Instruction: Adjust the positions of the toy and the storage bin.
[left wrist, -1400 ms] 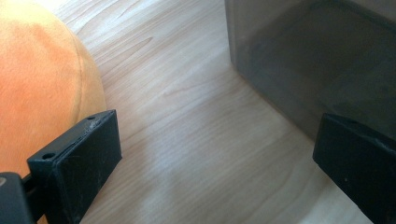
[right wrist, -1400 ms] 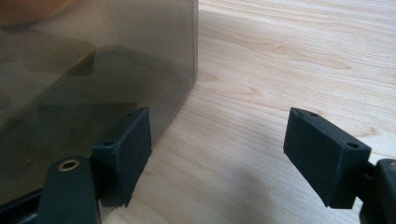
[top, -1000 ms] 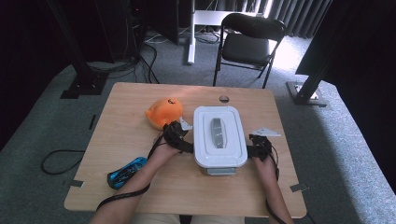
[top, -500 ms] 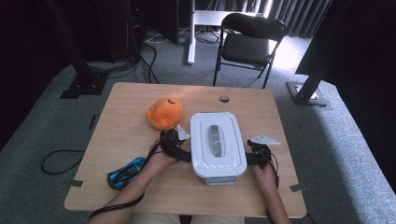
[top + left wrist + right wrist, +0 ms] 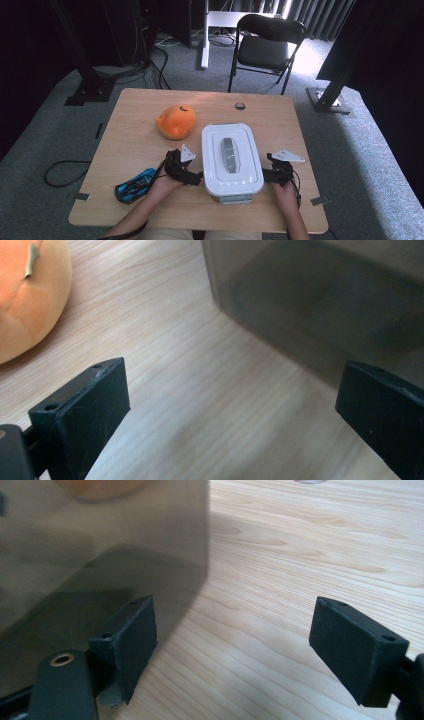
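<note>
I see a lab or studio workspace: 1 wooden table [image 5: 135, 145] on grey carpet [image 5: 45, 145], black rig stands [image 5: 82, 70], floor cables [image 5: 57, 172], 1 folding chair [image 5: 262, 50].

A lidded white storage box [image 5: 231, 160] sits upright on the wooden table [image 5: 135, 135].
</note>
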### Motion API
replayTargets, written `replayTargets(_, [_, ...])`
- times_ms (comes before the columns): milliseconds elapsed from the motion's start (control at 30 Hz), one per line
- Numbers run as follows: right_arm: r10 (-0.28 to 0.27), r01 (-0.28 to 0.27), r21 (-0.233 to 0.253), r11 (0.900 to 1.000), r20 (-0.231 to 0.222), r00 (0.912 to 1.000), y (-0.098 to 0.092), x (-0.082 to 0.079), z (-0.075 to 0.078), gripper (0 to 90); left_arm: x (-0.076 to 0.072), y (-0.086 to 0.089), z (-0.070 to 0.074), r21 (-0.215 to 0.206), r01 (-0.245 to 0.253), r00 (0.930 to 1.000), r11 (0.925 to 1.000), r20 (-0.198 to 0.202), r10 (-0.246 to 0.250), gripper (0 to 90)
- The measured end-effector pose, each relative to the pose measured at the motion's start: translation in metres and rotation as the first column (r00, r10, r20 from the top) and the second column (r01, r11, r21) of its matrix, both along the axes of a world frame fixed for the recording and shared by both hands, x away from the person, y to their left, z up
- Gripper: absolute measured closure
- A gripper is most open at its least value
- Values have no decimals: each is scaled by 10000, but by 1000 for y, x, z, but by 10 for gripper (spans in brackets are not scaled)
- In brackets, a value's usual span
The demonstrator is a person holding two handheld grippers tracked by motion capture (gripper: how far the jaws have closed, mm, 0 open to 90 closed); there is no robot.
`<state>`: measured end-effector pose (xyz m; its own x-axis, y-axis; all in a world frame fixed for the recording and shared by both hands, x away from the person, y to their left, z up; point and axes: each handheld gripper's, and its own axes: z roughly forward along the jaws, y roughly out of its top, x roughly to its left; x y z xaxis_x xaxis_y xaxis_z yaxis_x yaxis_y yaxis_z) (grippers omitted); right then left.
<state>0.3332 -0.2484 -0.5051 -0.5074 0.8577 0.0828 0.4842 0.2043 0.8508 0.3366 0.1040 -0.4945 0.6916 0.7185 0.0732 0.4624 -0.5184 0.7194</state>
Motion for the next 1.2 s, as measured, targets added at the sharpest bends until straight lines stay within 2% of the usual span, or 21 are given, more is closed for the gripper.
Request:
replayTargets(67, [-104, 105, -165, 9998, 50, 9999, -2, -3, 1, 161, -6, 4, 0, -116, 33, 9999, 9999, -127, -35, 15])
replayTargets(167, [-145, 145, -254, 9996, -12, 9999, -5, -8, 1, 150, -18, 10, -2, -138, 71, 9999, 9999, -113, -72, 15])
replayTargets(267, [-206, 207, -275, 9994, 18, 9998, -9, -12, 0, 135, -28, 15, -7, -221, 293, 9992, 9993, -270, -299, 15])
replayTargets(333, [-226, 226, -102, 9997, 16, 9997, -13, -15, 0, 132, -33, 18, -12, -76, 411, 9986, 9991, -330, -413, 15])
replayTargets(500, [-529, 529, -75, 9986, -15, 9986, -20, -20, 3, 132, -43, 26, -20, 65, 560, 9970, 9984, -534, -556, 15])
replayTargets(733, [-537, 542, 711, 9960, -95, 9985, -31, -31, 18, 130, -52, 36, -23, -46, 647, 9963, 9979, -565, -648, 15])
replayTargets(767, [-537, 542, 711, 9960, -95, 9985, -31, -31, 18, 130, -52, 36, -23, -46, 647, 9963, 9979, -565, -648, 15])
replayTargets(867, [-849, 837, 1089, 9905, 61, 9964, -41, -38, 33, 130, -57, 38, -28, 190, 828, 9946, 9964, -638, -814, 15])
replayTargets(1000, [-1224, 1216, 1052, 9870, 16, 9925, -45, -41, 46, 125, -58, 40, -29, 145, 768, 9948, 9969, -683, -757, 15])
replayTargets(1033, [-1242, 1233, 965, 9877, 33, 9923, -45, -44, 56, 120, -57, 41, -29, 133, 770, 9947, 9969, -691, -759, 15])
replayTargets(1167, [-956, 948, 1060, 9898, 31, 9954, -41, -47, 68, 115, -56, 42, -30, 14, 575, 9953, 9983, -785, -572, 15])
replayTargets(1200, [-937, 923, 952, 9912, 96, 9956, -33, -50, 82, 115, -55, 42, -30, 7, 535, 9955, 9986, -787, -532, 15])
